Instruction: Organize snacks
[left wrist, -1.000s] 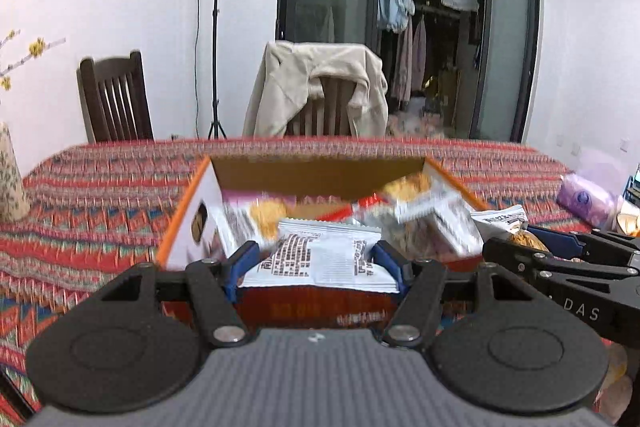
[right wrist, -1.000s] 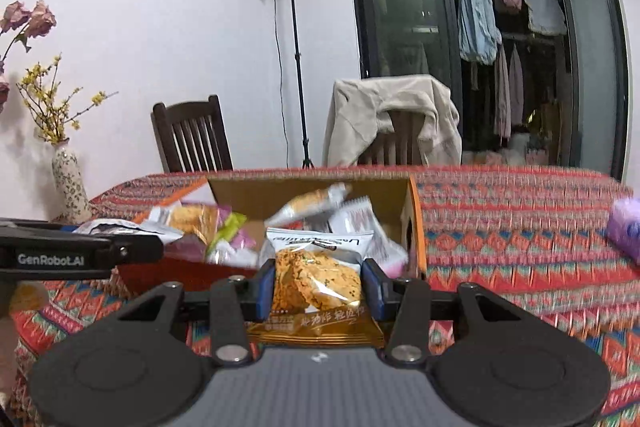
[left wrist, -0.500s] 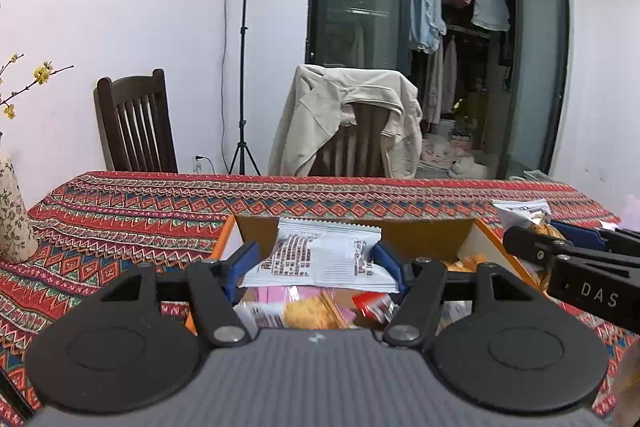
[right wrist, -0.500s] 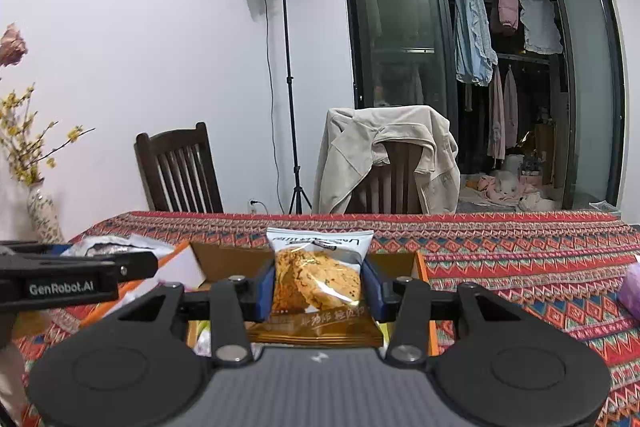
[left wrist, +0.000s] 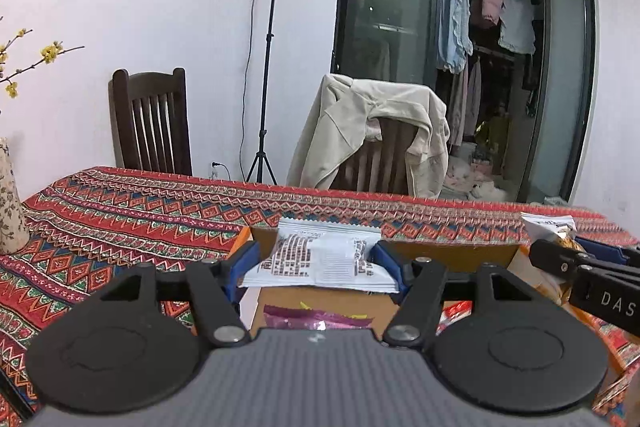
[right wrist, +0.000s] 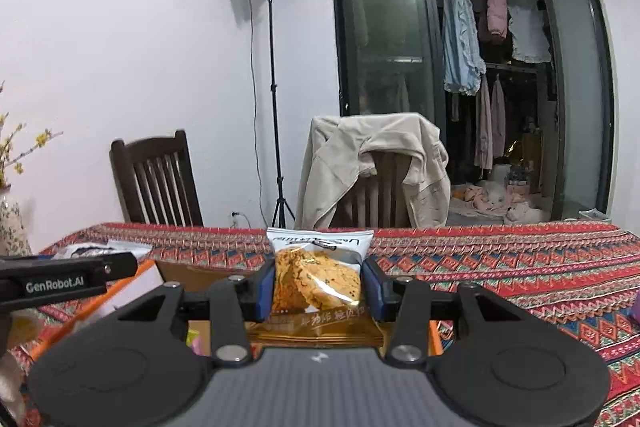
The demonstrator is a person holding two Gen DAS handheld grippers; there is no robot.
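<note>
My left gripper (left wrist: 316,261) is shut on a white snack packet (left wrist: 320,255) with dark print, held flat over the open cardboard box (left wrist: 448,251). A purple wrapper (left wrist: 316,317) lies in the box below it. My right gripper (right wrist: 319,285) is shut on a cookie packet (right wrist: 316,279) with a clear window and a gold bottom, held upright above the same box (right wrist: 176,273). In the left wrist view the right gripper (left wrist: 584,259) shows at the right edge, with its packet behind it. At the left of the right wrist view sits the left gripper (right wrist: 68,277).
The table wears a red patterned cloth (left wrist: 132,203). A vase (left wrist: 10,203) with flowers stands at the left edge. Two chairs (right wrist: 156,179) stand behind the table, one draped with a beige jacket (right wrist: 376,163). A light stand (right wrist: 274,99) is against the wall.
Both grippers have moved forward over the box with their packets still gripped. The box contents have slid down and mostly out of both views.
</note>
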